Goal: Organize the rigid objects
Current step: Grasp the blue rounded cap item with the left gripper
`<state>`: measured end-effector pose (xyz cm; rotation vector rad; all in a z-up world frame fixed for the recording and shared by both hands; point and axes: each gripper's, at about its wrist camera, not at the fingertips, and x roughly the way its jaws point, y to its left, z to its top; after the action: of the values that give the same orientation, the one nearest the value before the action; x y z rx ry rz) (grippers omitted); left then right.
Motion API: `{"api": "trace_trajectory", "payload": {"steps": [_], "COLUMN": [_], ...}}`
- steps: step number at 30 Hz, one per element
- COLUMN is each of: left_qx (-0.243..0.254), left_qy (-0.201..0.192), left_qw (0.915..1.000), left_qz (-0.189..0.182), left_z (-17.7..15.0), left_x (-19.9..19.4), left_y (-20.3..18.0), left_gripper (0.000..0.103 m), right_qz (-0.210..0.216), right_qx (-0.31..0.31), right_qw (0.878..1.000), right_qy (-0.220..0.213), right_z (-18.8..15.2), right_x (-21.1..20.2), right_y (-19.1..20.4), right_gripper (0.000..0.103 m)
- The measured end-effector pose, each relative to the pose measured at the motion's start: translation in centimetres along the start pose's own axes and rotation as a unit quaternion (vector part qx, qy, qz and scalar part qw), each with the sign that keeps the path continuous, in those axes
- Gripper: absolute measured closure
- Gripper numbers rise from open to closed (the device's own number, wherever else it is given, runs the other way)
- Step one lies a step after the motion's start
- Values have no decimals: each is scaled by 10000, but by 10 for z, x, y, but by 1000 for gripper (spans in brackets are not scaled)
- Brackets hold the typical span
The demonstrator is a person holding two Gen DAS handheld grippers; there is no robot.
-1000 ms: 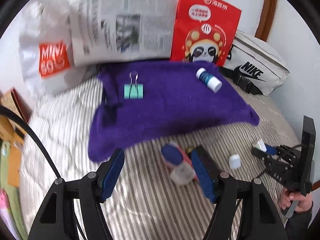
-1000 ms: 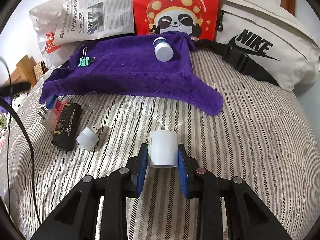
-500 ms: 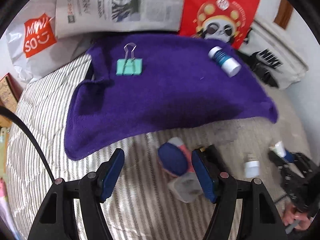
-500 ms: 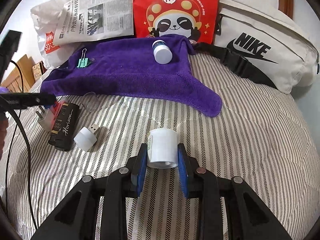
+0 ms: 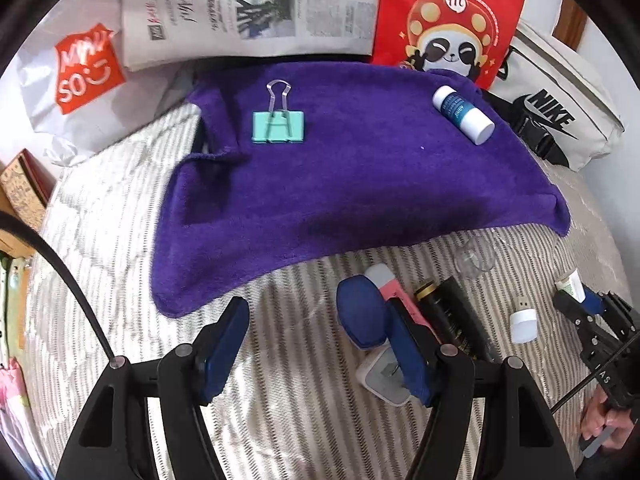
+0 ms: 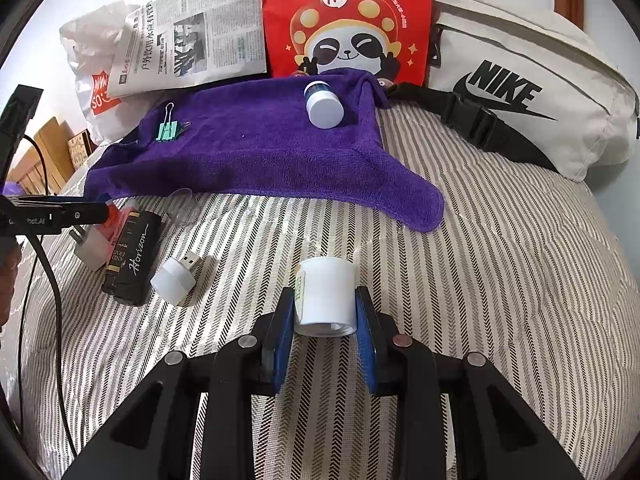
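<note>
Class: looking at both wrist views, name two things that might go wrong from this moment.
1. The left gripper stands open above crowded items: its right finger could snag the black tube beside the white plug.
2. The right gripper pinches a smooth white bottle, which might slip.

Purple towel (image 6: 256, 156), mint binder clip (image 5: 279, 127), red panda bag (image 6: 348, 20), striped bedcover (image 6: 500, 280).

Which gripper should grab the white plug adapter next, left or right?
Left. The left gripper is open right beside the plug adapter, one finger already over it. The right gripper is shut on a white bottle, farther away.
</note>
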<state>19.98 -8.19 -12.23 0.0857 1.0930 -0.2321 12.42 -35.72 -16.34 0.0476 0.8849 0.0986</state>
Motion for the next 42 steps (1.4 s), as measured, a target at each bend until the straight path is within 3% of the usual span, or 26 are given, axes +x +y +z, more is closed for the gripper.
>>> {"api": "trace_trajectory", "payload": {"steps": [4,8,22,42], "left_qx": [6,12,192,313], "left_qy": [100,152,221,-209], "left_qw": [9995,9990,9991,9986], "left_qz": [-285,-416,318,377], "left_z": [3,6,-1,-17], "left_x": [8,7,4,7], "left_y": [-9,-14,10,9], "left_gripper": [48,79,80,81], "right_qz": [38,165,185,-24], "right_qx": [31,132,152,-54], "right_qw": [10000,9998,9997,10000], "right_qy": [-5,-20,-27,4], "right_z": [0,0,-1,0], "right_x": [0,-1,-2,-1], "right_y": [-1,-5,-5,1], "right_gripper": [73,73,73,73]}}
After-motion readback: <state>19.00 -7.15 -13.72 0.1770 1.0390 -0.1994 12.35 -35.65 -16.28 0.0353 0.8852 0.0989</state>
